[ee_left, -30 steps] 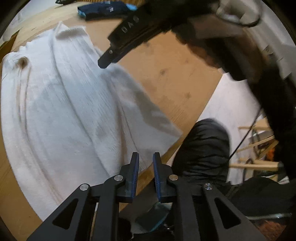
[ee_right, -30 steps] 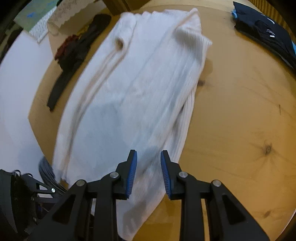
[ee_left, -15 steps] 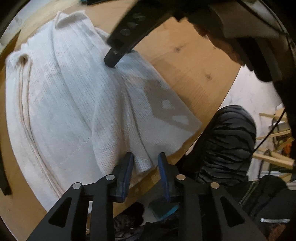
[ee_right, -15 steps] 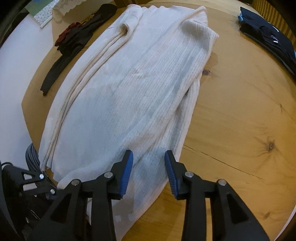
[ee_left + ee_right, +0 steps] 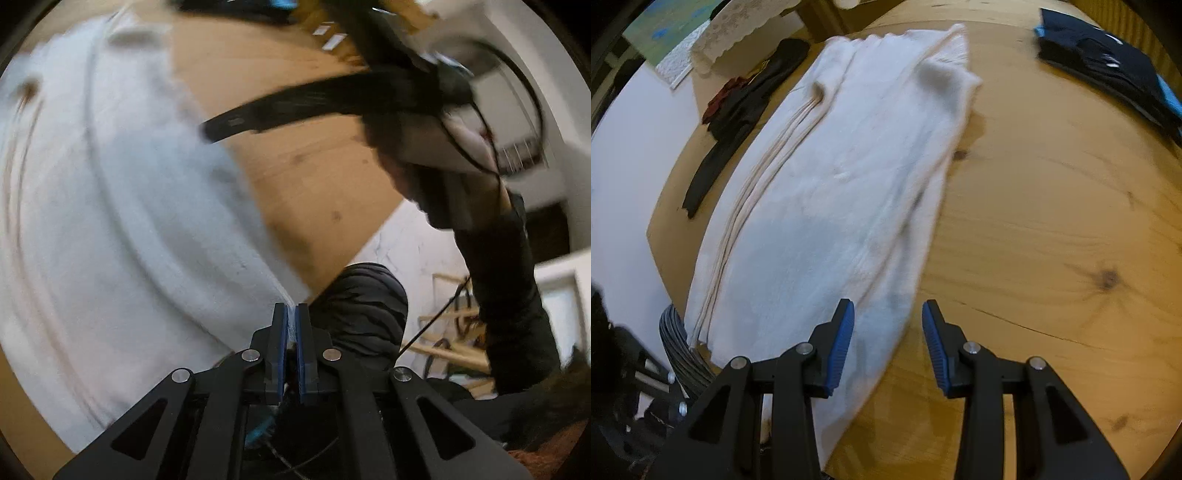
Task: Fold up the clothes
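A white ribbed knit sweater (image 5: 129, 221) lies lengthwise on the round wooden table (image 5: 295, 166), folded into a long strip. My left gripper (image 5: 291, 317) is shut on its near corner at the table edge, with white fabric pinched between the blue pads. In the right wrist view the same sweater (image 5: 849, 184) runs away from me. My right gripper (image 5: 888, 332) stands open just above its near right hem, pads clear of the cloth. The right gripper's black finger (image 5: 258, 114) also crosses the left wrist view, blurred.
A folded dark navy garment (image 5: 1108, 74) lies at the far right of the table (image 5: 1052, 221). A black and dark red garment (image 5: 738, 110) lies at the far left edge, near a white lace cloth (image 5: 738, 29). A person's dark-clad knee (image 5: 365, 306) is beside the table edge.
My left gripper closed on the sweater's near corner and lifted slightly. My right gripper opened wider and came down closer to the near hem.
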A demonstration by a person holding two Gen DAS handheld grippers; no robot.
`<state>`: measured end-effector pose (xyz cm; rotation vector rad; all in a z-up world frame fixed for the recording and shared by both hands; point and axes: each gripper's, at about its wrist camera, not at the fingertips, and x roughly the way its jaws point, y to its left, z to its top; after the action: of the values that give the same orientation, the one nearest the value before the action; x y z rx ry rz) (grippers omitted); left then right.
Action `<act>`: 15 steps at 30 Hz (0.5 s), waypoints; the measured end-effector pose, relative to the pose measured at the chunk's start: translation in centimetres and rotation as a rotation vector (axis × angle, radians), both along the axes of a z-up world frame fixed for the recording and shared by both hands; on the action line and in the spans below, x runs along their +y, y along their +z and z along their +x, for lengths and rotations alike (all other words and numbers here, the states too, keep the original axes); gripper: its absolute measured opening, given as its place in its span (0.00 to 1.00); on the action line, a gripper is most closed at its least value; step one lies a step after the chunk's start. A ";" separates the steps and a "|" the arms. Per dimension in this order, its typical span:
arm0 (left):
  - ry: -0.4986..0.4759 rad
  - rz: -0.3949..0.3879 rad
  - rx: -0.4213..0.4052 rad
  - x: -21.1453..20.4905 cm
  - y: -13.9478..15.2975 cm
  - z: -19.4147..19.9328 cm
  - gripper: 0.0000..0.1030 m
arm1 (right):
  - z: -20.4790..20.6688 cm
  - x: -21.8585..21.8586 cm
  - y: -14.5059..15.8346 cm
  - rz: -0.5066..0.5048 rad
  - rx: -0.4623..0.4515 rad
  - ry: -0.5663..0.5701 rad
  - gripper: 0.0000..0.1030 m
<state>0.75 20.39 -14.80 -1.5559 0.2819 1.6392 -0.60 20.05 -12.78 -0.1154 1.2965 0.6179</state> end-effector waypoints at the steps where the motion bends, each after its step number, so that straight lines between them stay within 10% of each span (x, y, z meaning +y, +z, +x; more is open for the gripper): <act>1: -0.017 -0.004 0.000 0.7 -0.3 0.2 0.04 | 0.1 0.2 0.0 -0.002 0.002 -0.007 0.37; 9: -0.069 -0.145 -0.053 0.6 -4.1 1.2 0.17 | -0.4 0.8 3.3 0.057 -0.023 0.031 0.37; 15: -0.034 -0.061 0.076 -0.9 -0.7 1.4 0.34 | 0.9 4.3 0.8 0.003 0.023 0.066 0.37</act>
<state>2.14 19.46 -15.47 -1.5270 0.4002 1.6794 0.32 24.39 -11.96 -0.1492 1.3178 0.6788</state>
